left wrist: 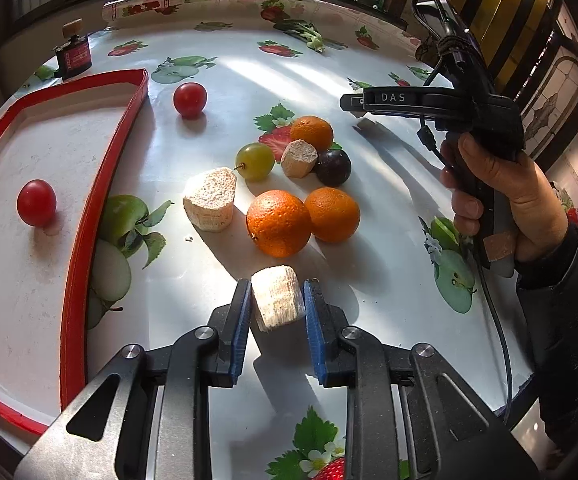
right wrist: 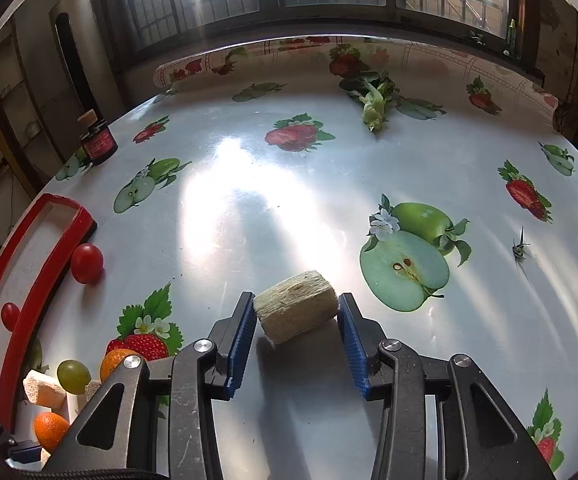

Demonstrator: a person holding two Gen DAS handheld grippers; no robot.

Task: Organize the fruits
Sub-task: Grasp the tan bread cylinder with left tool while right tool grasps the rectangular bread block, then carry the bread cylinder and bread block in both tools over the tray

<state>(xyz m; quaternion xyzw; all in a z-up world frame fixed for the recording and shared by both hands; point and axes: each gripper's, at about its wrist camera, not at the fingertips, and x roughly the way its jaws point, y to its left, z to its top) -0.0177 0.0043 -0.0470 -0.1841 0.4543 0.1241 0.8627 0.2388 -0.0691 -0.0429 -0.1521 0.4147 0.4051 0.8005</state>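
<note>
We hold a pale fibrous chunk point(left wrist: 278, 300) between the blue pads of our left gripper point(left wrist: 277, 300), which is closed onto it near the front edge of the tabletop point(left wrist: 369, 72). Just beyond it two oranges point(left wrist: 279, 222) touch side by side, with another pale chunk point(left wrist: 210, 199) to their left. Farther back sit a green grape point(left wrist: 254, 161), a third orange point(left wrist: 311, 132), a brown-sided chunk point(left wrist: 298, 158) and a dark plum point(left wrist: 333, 167), clustered together. A red tomato point(left wrist: 190, 99) lies apart, beside the red-rimmed tray point(left wrist: 77, 280) along the left edge; a second tomato point(left wrist: 36, 202) rests inside it. Our right gripper point(right wrist: 297, 314) grips a similar chunk point(right wrist: 296, 310), tilted, above the cloth's middle.
</note>
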